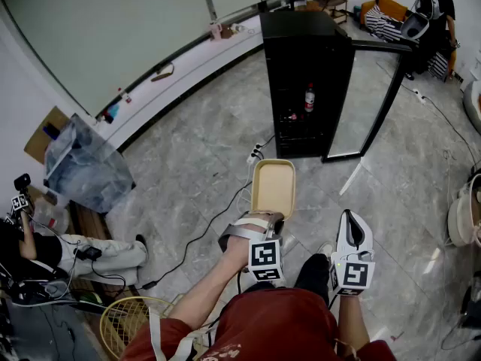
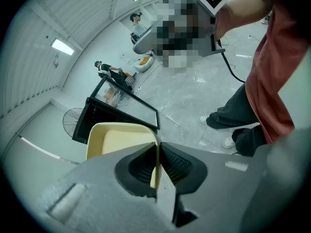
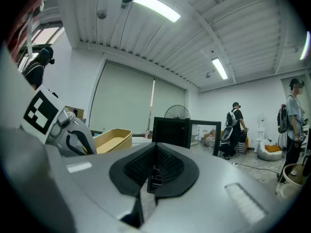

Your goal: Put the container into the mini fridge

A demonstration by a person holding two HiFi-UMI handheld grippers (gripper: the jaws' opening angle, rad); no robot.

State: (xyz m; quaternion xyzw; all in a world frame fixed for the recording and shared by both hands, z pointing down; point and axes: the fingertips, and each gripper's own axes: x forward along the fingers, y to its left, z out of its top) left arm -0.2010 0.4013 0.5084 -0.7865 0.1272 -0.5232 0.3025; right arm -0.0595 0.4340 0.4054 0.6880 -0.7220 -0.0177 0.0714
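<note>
A cream rectangular container (image 1: 273,187) hangs in the air ahead of me, held by its near rim in my left gripper (image 1: 264,222). In the left gripper view the jaws pinch the container's thin wall (image 2: 156,163). My right gripper (image 1: 352,235) is beside it to the right, shut with nothing between its jaws (image 3: 154,171). The black mini fridge (image 1: 307,81) stands further ahead on the floor with its glass door (image 1: 376,100) swung open to the right. A bottle (image 1: 309,97) stands on a shelf inside. The right gripper view also shows the container (image 3: 112,140) and the fridge (image 3: 171,131).
A cable and power strip (image 1: 255,155) lie on the floor before the fridge. A low white ledge (image 1: 180,70) runs along the wall at left. A clear plastic bin (image 1: 84,168) and a seated person (image 1: 68,254) are at left. Another person (image 1: 434,13) stands beyond the fridge.
</note>
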